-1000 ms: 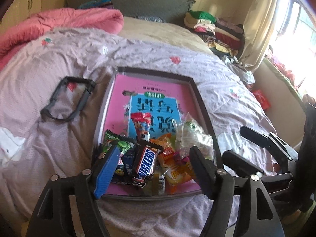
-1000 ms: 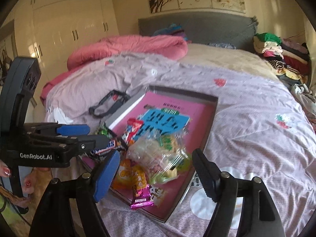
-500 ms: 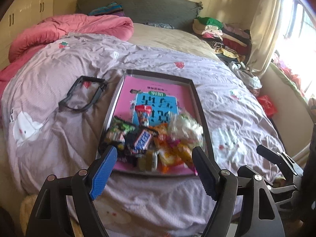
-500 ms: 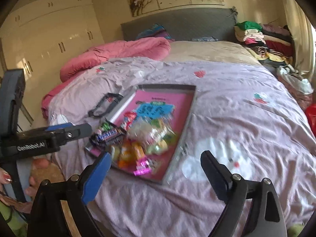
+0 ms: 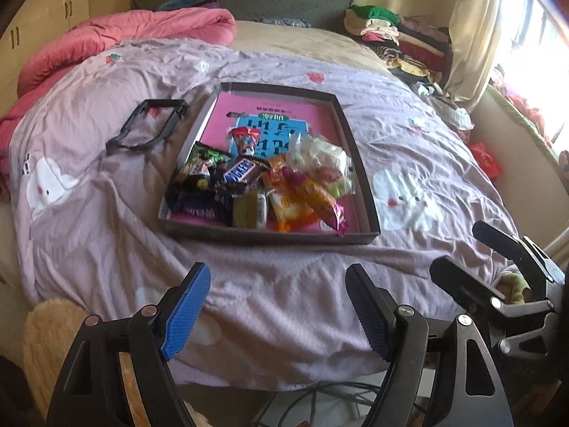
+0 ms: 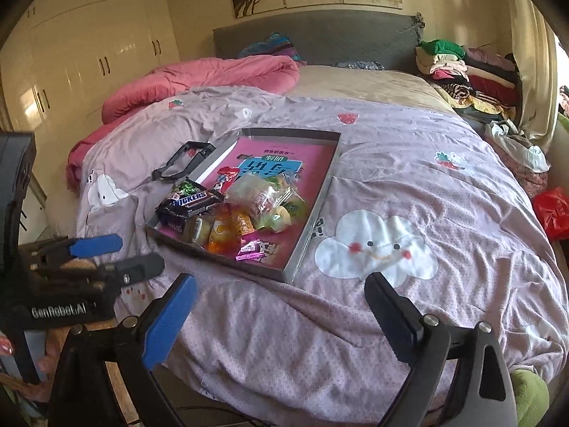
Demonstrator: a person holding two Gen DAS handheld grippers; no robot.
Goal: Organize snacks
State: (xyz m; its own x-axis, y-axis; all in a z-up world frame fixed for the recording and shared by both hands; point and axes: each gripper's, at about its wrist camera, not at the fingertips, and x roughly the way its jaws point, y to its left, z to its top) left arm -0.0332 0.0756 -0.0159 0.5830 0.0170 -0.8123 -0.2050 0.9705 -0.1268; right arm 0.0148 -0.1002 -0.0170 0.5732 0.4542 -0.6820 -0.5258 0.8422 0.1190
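Note:
A shallow dark tray (image 5: 270, 236) (image 6: 320, 192) with a pink printed bottom lies on the lilac bedspread. Heaped in its near half are a Snickers bar (image 5: 242, 170) (image 6: 190, 201), a clear bag of sweets (image 5: 320, 160) (image 6: 265, 195), orange packets (image 5: 295, 203) and a green packet (image 5: 202, 158). My left gripper (image 5: 277, 274) (image 6: 140, 253) hangs open over the bed's near edge, short of the tray, with nothing between its blue pads. To its right, my right gripper (image 6: 281, 281) (image 5: 457, 247) has its jaws opening, also with nothing between them.
A black rectangular frame (image 5: 147, 124) lies left of the tray. A pink duvet (image 5: 142, 35) is bunched at the far left, and folded clothes (image 5: 402, 39) are stacked at the far right. A red bag (image 5: 485, 158) sits beside the bed. White wardrobes (image 6: 89, 53) line the left wall.
Both grippers have drawn back from the tray to the bed's near edge, so the snacks now lie well beyond the fingertips. The right jaws have spread wider.

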